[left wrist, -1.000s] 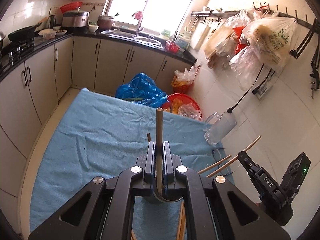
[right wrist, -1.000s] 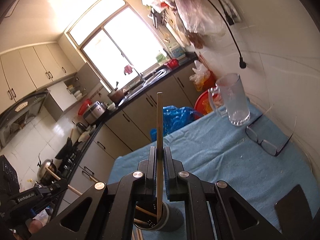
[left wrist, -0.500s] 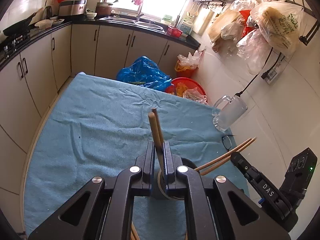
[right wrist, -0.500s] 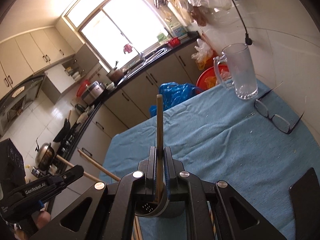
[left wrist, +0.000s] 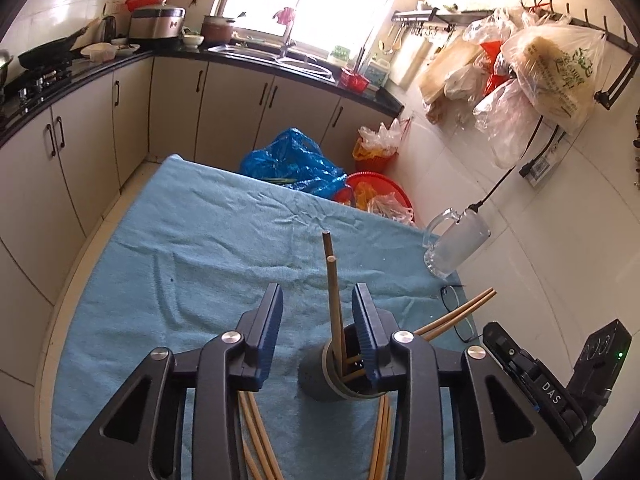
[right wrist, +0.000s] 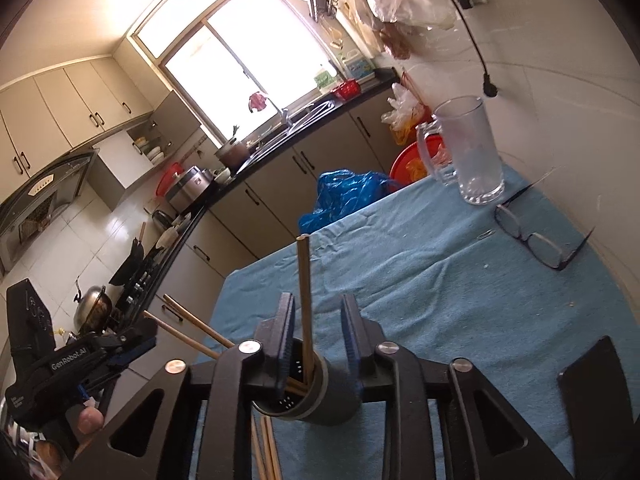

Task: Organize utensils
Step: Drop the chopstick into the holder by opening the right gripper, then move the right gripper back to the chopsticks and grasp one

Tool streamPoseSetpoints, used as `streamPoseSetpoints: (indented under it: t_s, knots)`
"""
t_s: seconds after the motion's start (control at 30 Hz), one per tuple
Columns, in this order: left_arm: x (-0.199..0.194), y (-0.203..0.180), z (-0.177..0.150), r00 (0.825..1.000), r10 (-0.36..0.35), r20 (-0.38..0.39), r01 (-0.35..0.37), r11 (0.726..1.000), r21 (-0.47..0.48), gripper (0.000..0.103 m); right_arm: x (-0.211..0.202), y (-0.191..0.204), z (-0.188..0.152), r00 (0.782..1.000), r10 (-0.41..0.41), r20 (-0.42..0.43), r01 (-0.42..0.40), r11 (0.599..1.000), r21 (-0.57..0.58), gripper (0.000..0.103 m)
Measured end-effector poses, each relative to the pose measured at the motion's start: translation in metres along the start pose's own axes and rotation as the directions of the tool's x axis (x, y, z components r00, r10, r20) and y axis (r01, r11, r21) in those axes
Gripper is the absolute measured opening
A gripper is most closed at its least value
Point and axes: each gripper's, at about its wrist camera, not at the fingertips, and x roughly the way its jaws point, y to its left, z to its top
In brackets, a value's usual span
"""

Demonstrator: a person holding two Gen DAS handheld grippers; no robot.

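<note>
Both grippers have just been opening, and the chopsticks they pinched a second ago now stand loose in the grey holder. Left gripper has its jaws partly apart, a wooden chopstick rising between them without touching either pad. Right gripper is likewise partly spread around its own upright chopstick, gripping nothing. More chopsticks lean out of the holder toward 2 o'clock in the left view. Several loose chopsticks lie on the blue cloth at 6 o'clock. A glass mug and eyeglasses sit at 2 o'clock in the right view.
</note>
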Motion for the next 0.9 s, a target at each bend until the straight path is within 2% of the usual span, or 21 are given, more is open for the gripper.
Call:
streamPoseSetpoints:
  t_s: [0.2,0.3,0.47,0.67,0.8,0.9]
  knots:
    - [-0.022,0.012,-0.023,1.0,0.015,0.021,-0.015,1.0,-0.012,0.046,-0.017,-0.009,-0.014,0.999,-0.042,-0.002,0.042,0.999,-0.024,0.045]
    - [-0.026,0.023,-0.041,0.999,0.037,0.005,-0.037,0.999,-0.015,0.051,-0.02,-0.017,-0.027,0.998,-0.06,-0.034,0.059,0.998,-0.023,0.046]
    - [-0.021,0.058,-0.082,0.995,0.07,-0.067,-0.076,0.993,-0.089,0.052,-0.023,-0.028,-0.061,0.994,-0.059,-0.094,0.054,0.997,-0.055,0.046]
    - [-0.002,0.092,-0.144,0.975,0.161,-0.152,-0.18,0.976,-0.124,0.052,-0.031,-0.043,-0.097,0.992,-0.065,-0.112,0.057,0.996,-0.07,0.046]
    - [0.005,0.101,-0.18,0.958,0.249,-0.141,-0.264,0.96,-0.096,0.052,-0.027,-0.055,-0.119,0.985,-0.123,-0.119,0.116,0.991,-0.065,0.046]
    - [0.006,0.101,-0.198,0.953,0.284,-0.109,-0.29,0.956,-0.051,0.054,-0.023,-0.062,-0.134,0.978,-0.146,-0.146,0.138,0.988,-0.063,0.046]
